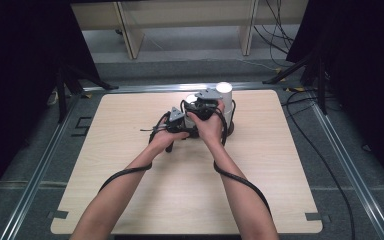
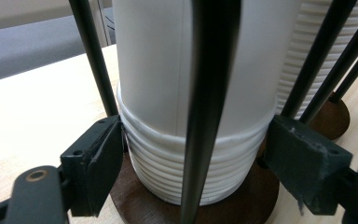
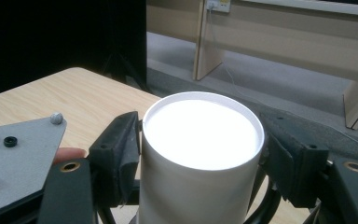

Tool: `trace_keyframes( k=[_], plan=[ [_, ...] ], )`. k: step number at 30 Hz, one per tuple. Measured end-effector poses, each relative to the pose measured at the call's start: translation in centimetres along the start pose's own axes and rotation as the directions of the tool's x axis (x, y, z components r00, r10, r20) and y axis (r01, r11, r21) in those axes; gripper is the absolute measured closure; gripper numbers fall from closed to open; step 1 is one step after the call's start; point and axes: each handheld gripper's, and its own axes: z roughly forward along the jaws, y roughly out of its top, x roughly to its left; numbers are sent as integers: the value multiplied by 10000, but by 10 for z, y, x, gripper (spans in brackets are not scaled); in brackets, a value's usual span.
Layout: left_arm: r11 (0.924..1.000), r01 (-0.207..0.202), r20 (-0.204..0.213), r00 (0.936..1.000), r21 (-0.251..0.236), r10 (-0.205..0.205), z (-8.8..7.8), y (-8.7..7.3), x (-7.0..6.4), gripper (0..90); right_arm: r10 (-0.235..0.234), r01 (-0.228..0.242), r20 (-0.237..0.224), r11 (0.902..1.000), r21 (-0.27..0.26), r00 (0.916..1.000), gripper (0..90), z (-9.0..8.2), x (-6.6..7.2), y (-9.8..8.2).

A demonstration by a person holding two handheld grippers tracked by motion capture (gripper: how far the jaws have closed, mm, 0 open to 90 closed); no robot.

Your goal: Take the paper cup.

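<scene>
L gripper sits mid-surface, held low by the L hand. In the left gripper view its jaws flank the bottom of a white cup stack w/ ribbed rims, standing on a dark round wooden base inside thin black upright rods; jaws look apart, just beside the rims, contact can't be told. A 2nd ribbed stack on its own base stands behind at R. R gripper is just R of the L one, higher up. Its jaws press both sides of the top cup, upside-down, flat white bottom facing up.
</scene>
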Motion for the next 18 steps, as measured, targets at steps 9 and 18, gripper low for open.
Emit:
trace_keyframes(
  k=[9,18],
  plan=[
    [9992,-312,-77,9995,230,314,0,0,1,198,75,-74,-66,9999,114,10000,332,3,-1,-1],
    [9991,-323,-122,9994,281,326,0,0,0,198,350,-356,-188,9988,-339,9992,342,0,0,3]
  ],
)
